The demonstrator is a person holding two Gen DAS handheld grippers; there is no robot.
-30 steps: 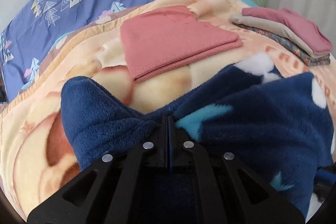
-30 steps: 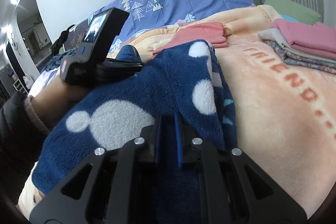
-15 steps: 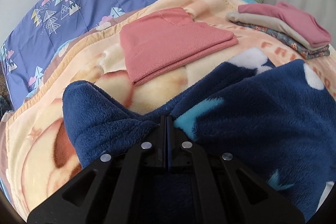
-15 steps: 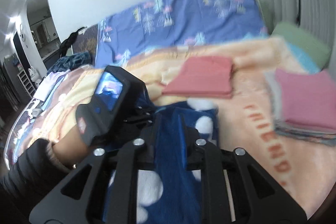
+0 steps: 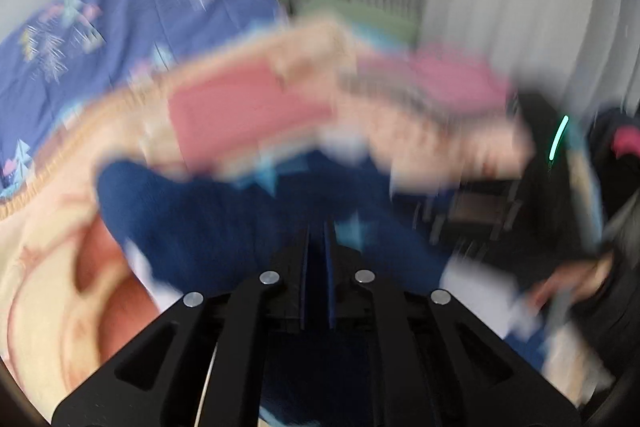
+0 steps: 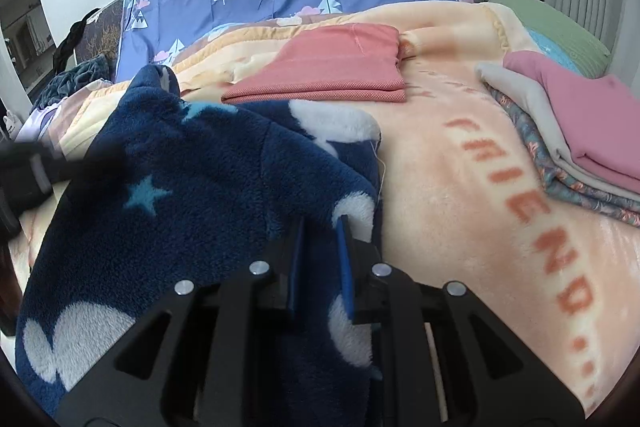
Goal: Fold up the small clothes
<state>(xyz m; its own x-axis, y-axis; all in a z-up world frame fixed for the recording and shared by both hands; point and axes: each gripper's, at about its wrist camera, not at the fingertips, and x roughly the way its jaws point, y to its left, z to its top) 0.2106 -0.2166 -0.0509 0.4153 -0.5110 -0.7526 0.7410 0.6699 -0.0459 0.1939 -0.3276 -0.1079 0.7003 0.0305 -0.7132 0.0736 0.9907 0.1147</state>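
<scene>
Fleece garment (image 6: 208, 187), navy with white blobs and pale blue stars, lies bunched on the peach blanket (image 6: 460, 163) toward the near edge of the bed, with both grippers clamped on it. The right gripper (image 6: 320, 267) has a thick fold of fleece pinched between its blue pads, which sit a little apart because of the bulk. The left gripper (image 5: 316, 267) has its pads almost together on a thinner edge of the same cloth; in the right wrist view it shows only as a dark blurred shape at the left edge.

A second ago the left wrist view was sharp and looked across the bed; now it is heavily smeared and has swung round to take in dark furniture beside the bed. Half a second ago the right wrist view stood higher, with the fleece hanging narrow below it; now it sits low over the cloth, which spreads wide over the blanket. I judge that both hands are carrying the garment across in one sweep, laying or doubling it for a fold, and the fold is not finished.

Beyond the fleece, a folded coral cloth (image 6: 332, 67) lies mid-bed, and a stack of folded clothes (image 6: 568, 131) sits near the right edge.

Orange letters woven into the blanket read "FRIEND" followed by dots (image 6: 536, 211). No brand is legible.
</scene>
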